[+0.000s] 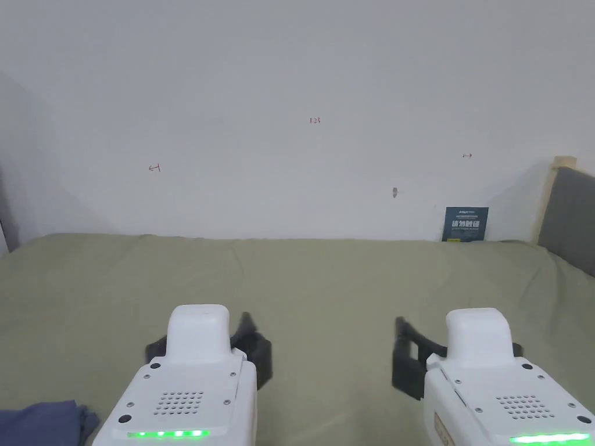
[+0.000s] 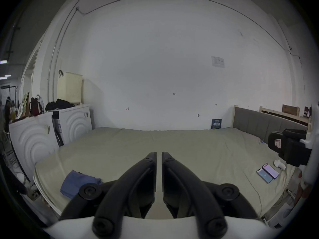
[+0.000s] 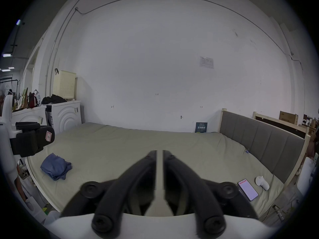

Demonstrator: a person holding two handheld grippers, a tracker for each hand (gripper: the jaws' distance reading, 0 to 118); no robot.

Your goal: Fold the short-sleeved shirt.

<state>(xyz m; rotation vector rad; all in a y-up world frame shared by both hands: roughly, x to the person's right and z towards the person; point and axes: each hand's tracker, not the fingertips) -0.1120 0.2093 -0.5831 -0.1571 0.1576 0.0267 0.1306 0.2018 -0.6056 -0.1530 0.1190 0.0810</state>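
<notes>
A blue short-sleeved shirt (image 1: 40,421) lies bunched up near the front left corner of the olive-green bed (image 1: 325,279); it is also seen as the shirt (image 2: 77,182) and the shirt (image 3: 55,168) in the gripper views. My left gripper (image 1: 248,325) hovers over the bed to the right of the shirt, apart from it. Its jaws (image 2: 159,154) are shut with nothing between them. My right gripper (image 1: 401,328) hangs farther right at the same height. It is shut and empty too (image 3: 160,152).
Two phones (image 2: 267,173) and a small white object (image 3: 262,182) lie at the bed's front right. A grey headboard (image 3: 262,142) bounds the right side, white cabinets (image 2: 34,139) the left. A dark sign (image 1: 465,223) leans on the far wall.
</notes>
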